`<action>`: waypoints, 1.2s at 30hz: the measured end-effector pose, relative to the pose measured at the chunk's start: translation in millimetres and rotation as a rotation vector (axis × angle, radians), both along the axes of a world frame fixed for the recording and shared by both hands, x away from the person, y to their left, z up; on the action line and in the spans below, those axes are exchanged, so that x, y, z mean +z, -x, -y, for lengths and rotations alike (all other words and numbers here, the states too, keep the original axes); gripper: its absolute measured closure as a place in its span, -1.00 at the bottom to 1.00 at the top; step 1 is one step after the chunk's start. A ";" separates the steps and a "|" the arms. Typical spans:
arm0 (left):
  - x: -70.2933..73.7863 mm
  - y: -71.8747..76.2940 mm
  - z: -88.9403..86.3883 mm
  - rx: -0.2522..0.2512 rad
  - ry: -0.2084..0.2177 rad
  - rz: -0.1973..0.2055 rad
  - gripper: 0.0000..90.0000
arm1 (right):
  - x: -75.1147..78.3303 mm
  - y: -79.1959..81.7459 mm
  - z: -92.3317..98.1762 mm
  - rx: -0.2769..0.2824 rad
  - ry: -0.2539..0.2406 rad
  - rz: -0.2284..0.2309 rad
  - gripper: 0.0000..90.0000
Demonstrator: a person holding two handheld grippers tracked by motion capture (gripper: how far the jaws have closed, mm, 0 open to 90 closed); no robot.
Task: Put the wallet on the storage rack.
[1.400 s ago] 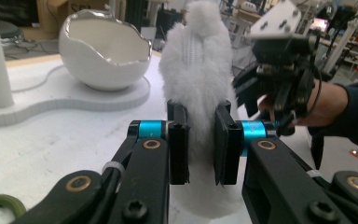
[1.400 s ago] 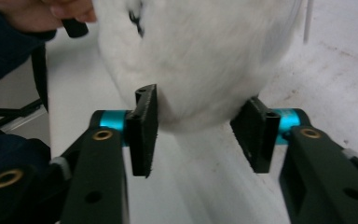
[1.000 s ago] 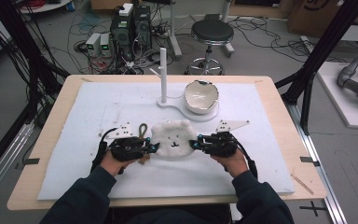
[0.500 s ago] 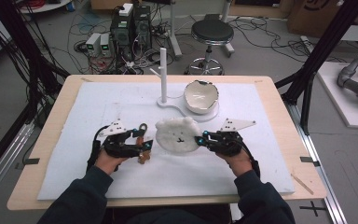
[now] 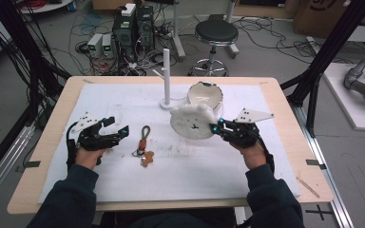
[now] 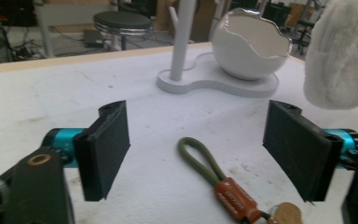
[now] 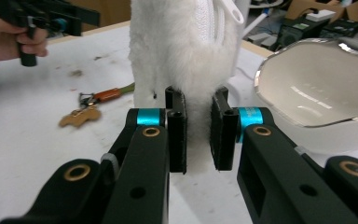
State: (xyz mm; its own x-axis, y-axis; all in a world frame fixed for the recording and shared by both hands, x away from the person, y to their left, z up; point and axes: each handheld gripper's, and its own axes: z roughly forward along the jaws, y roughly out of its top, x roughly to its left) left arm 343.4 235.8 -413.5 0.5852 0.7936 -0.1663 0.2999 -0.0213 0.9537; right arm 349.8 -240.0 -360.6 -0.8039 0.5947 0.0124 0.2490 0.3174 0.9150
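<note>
Right now the right gripper (image 5: 217, 126) is clamped on the edge of a white furry pouch (image 5: 193, 121), held up off the counter (image 5: 275, 102) w/ the bear face toward the high camera; in the right gripper view the fur (image 7: 182, 51) is pinched tight betw. both pads and a zipper pull shows near the top. Left gripper (image 5: 119, 131) sits at approx 9 o'clock on the counter, jaws wide apart, having just been opening, nothing betw. them. A keychain (image 5: 143, 145) w/ olive loop, orange tag and a small tan charm lies flat on the white mat approx at center, just at 3 o'clock of the left gripper; in the left gripper view the loop (image 6: 200, 161) lies on the mat betw. the two pads, not touched. At 12 o'clock stands a white post (image 5: 166, 78) on a flat base, w/ a cracked-egg-shaped bowl (image 5: 205, 96) next to it, just behind the pouch.
</note>
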 end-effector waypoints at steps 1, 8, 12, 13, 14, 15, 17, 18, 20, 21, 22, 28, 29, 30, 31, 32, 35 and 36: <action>-0.1 -0.3 -3.0 0.012 -0.001 -0.003 -0.52 | 4.2 -3.4 0.5 -0.008 0.012 0.003 0.78; -5.0 -2.1 -11.6 0.042 0.008 -0.036 -0.52 | 40.5 -29.7 4.9 -0.045 0.070 0.053 0.78; -8.1 -3.2 -11.1 0.043 -0.002 -0.050 -0.51 | 54.8 -43.5 5.7 -0.073 0.100 0.068 0.78; -8.9 -3.5 -11.1 0.045 0.001 -0.054 -0.51 | 58.4 -46.9 5.1 -0.082 0.116 0.075 0.78; -9.4 -3.8 -11.7 0.047 0.000 -0.055 -0.51 | 61.7 -50.8 4.4 -0.087 0.132 0.085 0.78; -9.8 -4.1 -12.3 0.047 0.002 -0.059 -0.51 | 64.8 -54.2 3.0 -0.093 0.150 0.093 0.78; -11.0 -4.6 -13.1 0.049 0.003 -0.063 -0.51 | 70.9 -60.3 -1.5 -0.106 0.196 0.109 0.78; -11.4 -4.7 -13.2 0.046 0.003 -0.066 -0.51 | 73.5 -63.5 -3.8 -0.113 0.214 0.111 0.78; -11.6 -4.7 -13.1 0.044 0.007 -0.066 -0.51 | 78.8 -69.3 -8.0 -0.126 0.274 0.138 0.78; -11.5 -4.8 -13.4 0.044 0.006 -0.066 -0.51 | 81.1 -72.3 -9.1 -0.133 0.294 0.141 0.78; -11.6 -4.8 -13.6 0.043 0.010 -0.066 -0.51 | 83.2 -75.0 -10.1 -0.138 0.318 0.146 0.78; -12.6 -5.8 -13.8 0.039 0.016 -0.073 -0.51 | 86.1 -84.3 -14.5 -0.181 0.494 0.206 0.78; -12.7 -5.9 -13.4 0.037 0.017 -0.074 -0.51 | 85.5 -85.2 -14.5 -0.190 0.516 0.212 0.78; -12.8 -5.9 -13.2 0.036 0.018 -0.076 -0.51 | 83.7 -86.6 -14.8 -0.203 0.548 0.224 0.78; -12.8 -5.8 -12.8 0.034 0.018 -0.076 -0.51 | 81.6 -88.1 -15.4 -0.210 0.573 0.233 0.78; -12.8 -5.8 -12.7 0.032 0.017 -0.076 -0.51 | 79.2 -89.4 -16.5 -0.217 0.599 0.238 0.78; -12.8 -5.7 -12.1 0.032 0.014 -0.078 -0.51 | 71.1 -92.6 -23.2 -0.220 0.721 0.291 0.77; -12.8 -5.5 -11.8 0.033 0.015 -0.076 -0.51 | 68.6 -93.6 -25.9 -0.223 0.751 0.306 0.77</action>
